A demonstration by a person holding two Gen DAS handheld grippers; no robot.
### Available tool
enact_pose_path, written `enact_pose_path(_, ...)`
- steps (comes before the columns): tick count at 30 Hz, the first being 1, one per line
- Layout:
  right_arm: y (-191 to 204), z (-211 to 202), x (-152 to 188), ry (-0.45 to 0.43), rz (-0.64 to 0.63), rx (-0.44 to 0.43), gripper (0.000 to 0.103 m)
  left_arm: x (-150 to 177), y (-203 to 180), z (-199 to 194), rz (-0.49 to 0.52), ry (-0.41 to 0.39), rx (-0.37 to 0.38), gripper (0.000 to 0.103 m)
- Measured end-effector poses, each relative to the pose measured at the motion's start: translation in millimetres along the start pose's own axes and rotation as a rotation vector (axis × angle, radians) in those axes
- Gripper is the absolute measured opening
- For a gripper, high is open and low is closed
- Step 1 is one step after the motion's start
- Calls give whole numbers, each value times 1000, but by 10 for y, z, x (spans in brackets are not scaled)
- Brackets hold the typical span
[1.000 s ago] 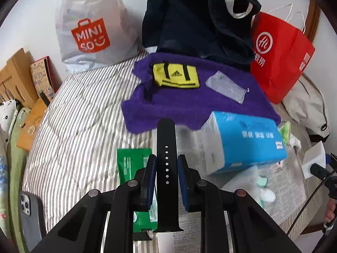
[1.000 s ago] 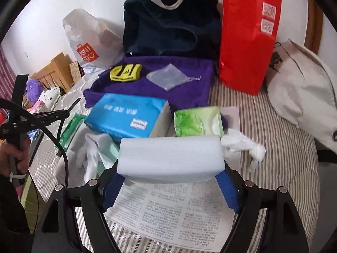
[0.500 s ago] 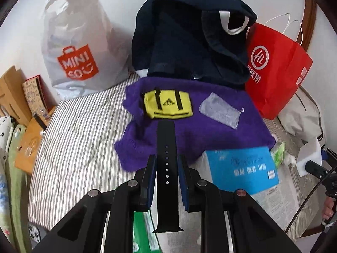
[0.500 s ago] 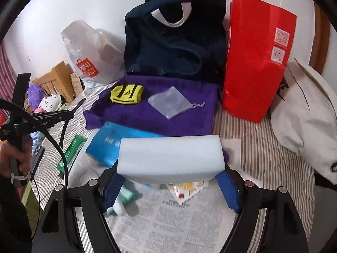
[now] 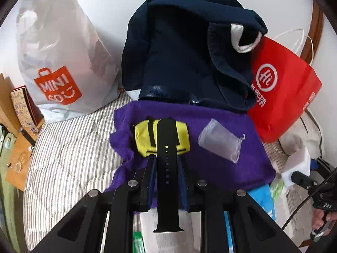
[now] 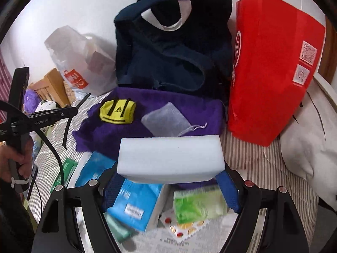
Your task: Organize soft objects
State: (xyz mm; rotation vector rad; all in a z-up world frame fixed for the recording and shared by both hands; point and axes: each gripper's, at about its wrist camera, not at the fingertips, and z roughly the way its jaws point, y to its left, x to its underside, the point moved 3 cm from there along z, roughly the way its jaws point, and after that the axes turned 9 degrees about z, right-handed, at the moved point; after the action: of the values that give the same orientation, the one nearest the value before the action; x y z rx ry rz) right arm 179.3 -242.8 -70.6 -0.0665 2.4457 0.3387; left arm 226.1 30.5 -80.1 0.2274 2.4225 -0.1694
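My left gripper is shut on a black watch strap, held upright above the near edge of a purple towel. On the towel lie a yellow pouch and a grey mesh bag. My right gripper is shut on a white foam sponge, held above a blue tissue pack and a green tissue pack. The towel, yellow pouch and mesh bag lie just beyond the sponge.
A navy bag stands behind the towel, with a red paper bag to its right and a white Miniso bag to its left. A cream cloth bag lies far right. Newspaper and a pill blister sit on the striped bedding.
Both grippers have moved forward toward the purple towel, each keeping its hold. The towel, pouch and mesh bag now appear closer; the blue tissue pack has slid under the right gripper.
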Motion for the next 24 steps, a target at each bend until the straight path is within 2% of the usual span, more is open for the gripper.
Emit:
enact_pose_path(13, -86, 511, -351, 31, 85, 38, 80, -237, 97, 462, -48, 14, 51, 20)
enact_pose_path(18, -98, 805, -391, 89, 112, 64, 80, -247, 121, 652, -45, 38, 64, 20)
enact_pose_path(24, -82, 1138, -303, 165, 82, 96, 80, -175, 167, 835, -41, 72, 63, 20)
